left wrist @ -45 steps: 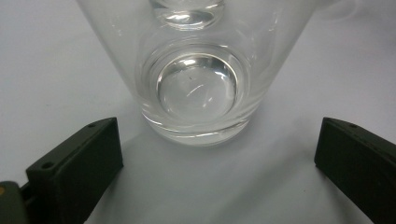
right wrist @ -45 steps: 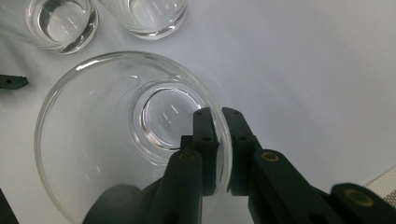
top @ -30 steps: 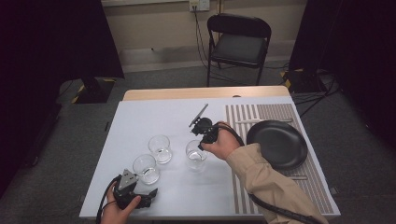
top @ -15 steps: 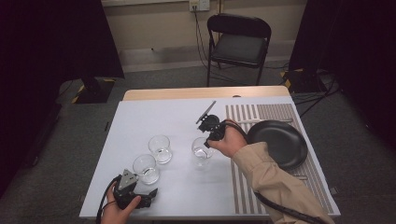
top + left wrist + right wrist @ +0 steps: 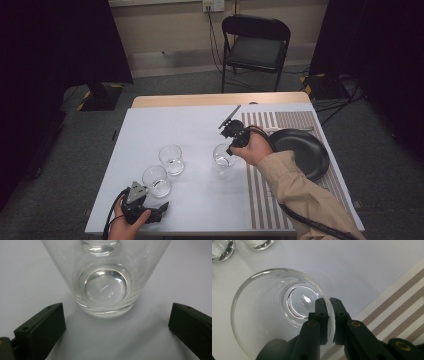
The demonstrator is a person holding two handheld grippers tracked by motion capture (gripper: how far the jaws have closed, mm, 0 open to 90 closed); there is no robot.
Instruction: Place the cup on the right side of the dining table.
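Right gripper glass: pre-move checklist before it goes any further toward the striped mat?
1. Grip on rim: the right gripper has one jaw inside and one outside the wall of the held glass. Ok.
2. Glass attitude: it looks upright from above, but whether its base is on the table is unclear. Cannot tell.
3. Contents: the held glass looks empty, nothing to spill. Ok.
4. Path: the striped mat beside it is bare up to the black plate. Ok.
5. Other glasses: the nearest one stands apart from the held glass. Ok.
6. Left gripper: jaws open, aimed at the front glass, not touching it. Ok.
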